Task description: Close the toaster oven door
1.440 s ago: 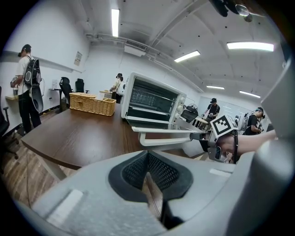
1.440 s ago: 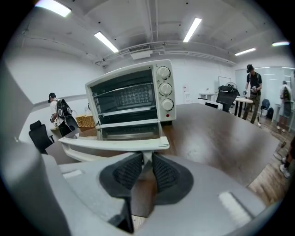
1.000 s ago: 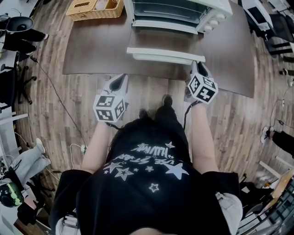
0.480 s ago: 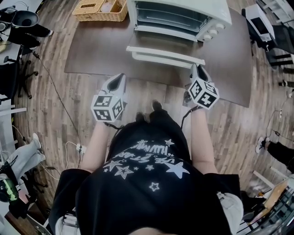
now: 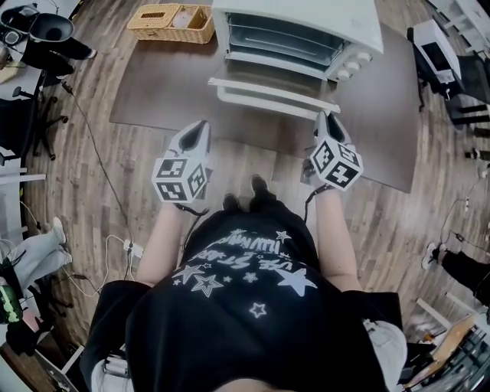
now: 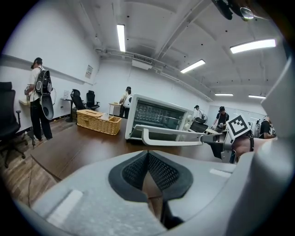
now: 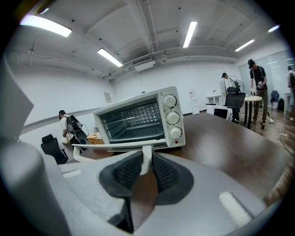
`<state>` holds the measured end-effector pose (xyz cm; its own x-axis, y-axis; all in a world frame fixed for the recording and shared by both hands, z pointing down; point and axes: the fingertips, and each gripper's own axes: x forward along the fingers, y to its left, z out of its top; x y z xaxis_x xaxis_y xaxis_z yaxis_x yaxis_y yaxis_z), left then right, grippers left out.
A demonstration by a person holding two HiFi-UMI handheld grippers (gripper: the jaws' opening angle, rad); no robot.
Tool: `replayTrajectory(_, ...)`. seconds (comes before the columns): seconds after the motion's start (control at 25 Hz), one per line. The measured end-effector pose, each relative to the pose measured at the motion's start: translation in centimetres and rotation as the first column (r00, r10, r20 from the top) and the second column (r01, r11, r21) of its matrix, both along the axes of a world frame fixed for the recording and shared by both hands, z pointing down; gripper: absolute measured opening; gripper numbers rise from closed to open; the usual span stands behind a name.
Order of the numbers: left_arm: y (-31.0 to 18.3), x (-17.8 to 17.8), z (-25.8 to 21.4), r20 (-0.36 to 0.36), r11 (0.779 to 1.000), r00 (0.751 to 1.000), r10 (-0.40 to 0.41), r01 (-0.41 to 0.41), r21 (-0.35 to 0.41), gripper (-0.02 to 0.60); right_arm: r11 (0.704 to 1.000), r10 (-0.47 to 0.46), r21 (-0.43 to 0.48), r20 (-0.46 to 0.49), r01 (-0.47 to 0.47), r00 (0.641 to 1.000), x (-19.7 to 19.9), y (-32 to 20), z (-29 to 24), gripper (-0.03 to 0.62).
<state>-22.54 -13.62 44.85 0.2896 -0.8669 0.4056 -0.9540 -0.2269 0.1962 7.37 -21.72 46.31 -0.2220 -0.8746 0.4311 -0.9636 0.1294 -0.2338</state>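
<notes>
A white toaster oven (image 5: 306, 23) stands at the back of the brown table (image 5: 161, 92), its door hanging open toward me. The long white door handle (image 5: 268, 92) runs across the door's front edge. My right gripper (image 5: 328, 119) is at the handle's right end. In the right gripper view the handle's end post (image 7: 146, 159) sits pinched between the dark pads, with the oven (image 7: 138, 117) behind it. My left gripper (image 5: 200, 126) hovers by the table's front edge, left of and below the handle (image 6: 170, 140). Its pads (image 6: 138, 168) meet at the tip with nothing between them.
A wicker basket (image 5: 172, 21) sits on the table's back left corner. The table's front edge lies just ahead of both grippers. Office chairs (image 5: 38, 46) and cables crowd the floor at left. Several people stand in the room behind.
Both grippers have risen a little. The right one has brought the handle's end up with it, so the door tilts slightly upward.
</notes>
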Motion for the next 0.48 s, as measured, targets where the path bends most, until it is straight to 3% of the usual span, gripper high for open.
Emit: replayTrajectory(0.48, -0.6, 1.3, -0.9, 0.008, 1.000, 1.000, 0.009, -0.009, 0.005, 0.011, 0.999, -0.030, 0.041, 0.036, 0.028, 0.999, 0.0, -1.6, -1.9, 0.083)
